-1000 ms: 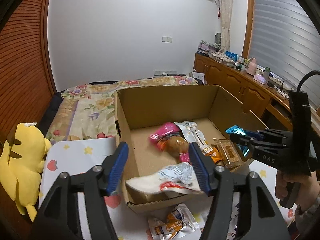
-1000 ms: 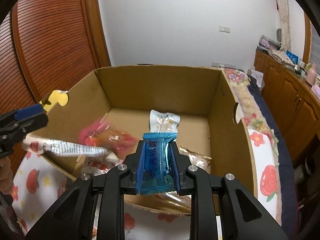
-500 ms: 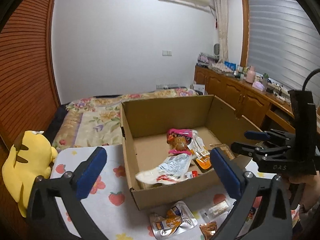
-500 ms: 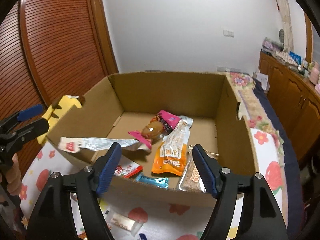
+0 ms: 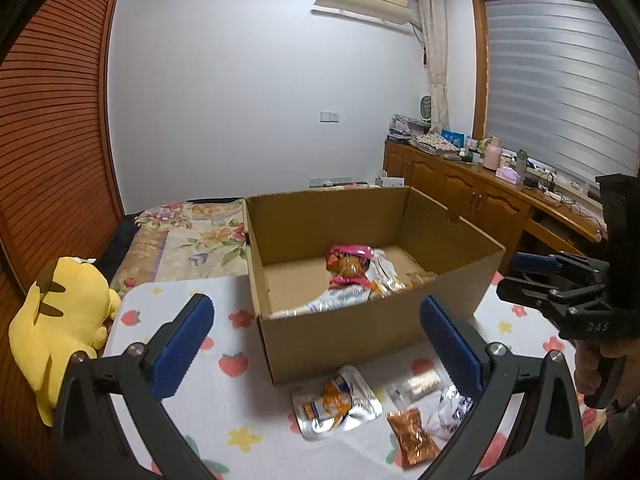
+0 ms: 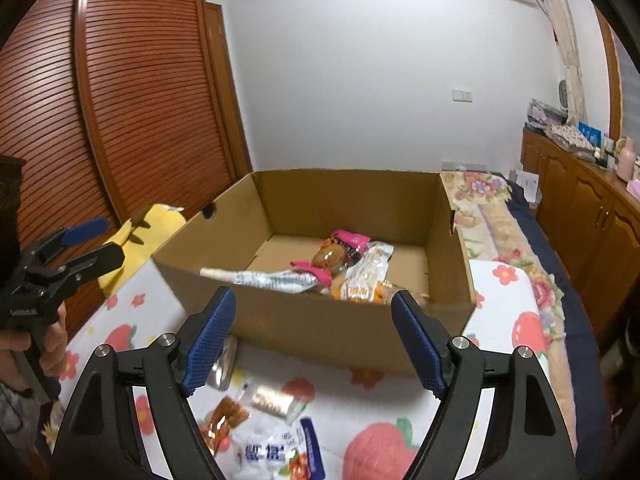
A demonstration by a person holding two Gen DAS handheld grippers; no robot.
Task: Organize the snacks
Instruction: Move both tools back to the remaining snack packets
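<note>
Your left gripper (image 5: 316, 336) hangs before the near wall of the open cardboard box (image 5: 360, 332), its blue pads spread as wide as they go and nothing between them; its jaws had just been opening. Your right gripper (image 6: 316, 340), seen in its own camera, also faces the box's near wall with its blue-padded jaws wide apart and empty, having just been opening further. Each tool shows at the edge of the other's view, gripped by a hand (image 5: 596, 364). Inside the box, on its floor, lies a pile of snacks: a pink-wrapped packet (image 6: 340, 250) holding something brown, a long silver wrapper (image 6: 272, 280) lying across toward the near-left corner, a white-and-orange pouch (image 6: 366, 276) beside the pink one, and a small brownish pack toward the right wall, only partly visible over the rim. More snacks lie outside on the fruit-print tablecloth (image 5: 240, 436), just in front of the box: a silver-and-orange pouch (image 5: 336, 404), a small clear-wrapped bar (image 5: 416, 386), a crinkled orange packet (image 5: 412, 434) and a white-and-blue wrapper (image 6: 276, 446), clustered near one another below your open jaws. A yellow plush toy (image 5: 56, 328) slumps at the left edge of the table, well apart from the box, with a flowered bedspread (image 5: 192, 236) behind it.
</note>
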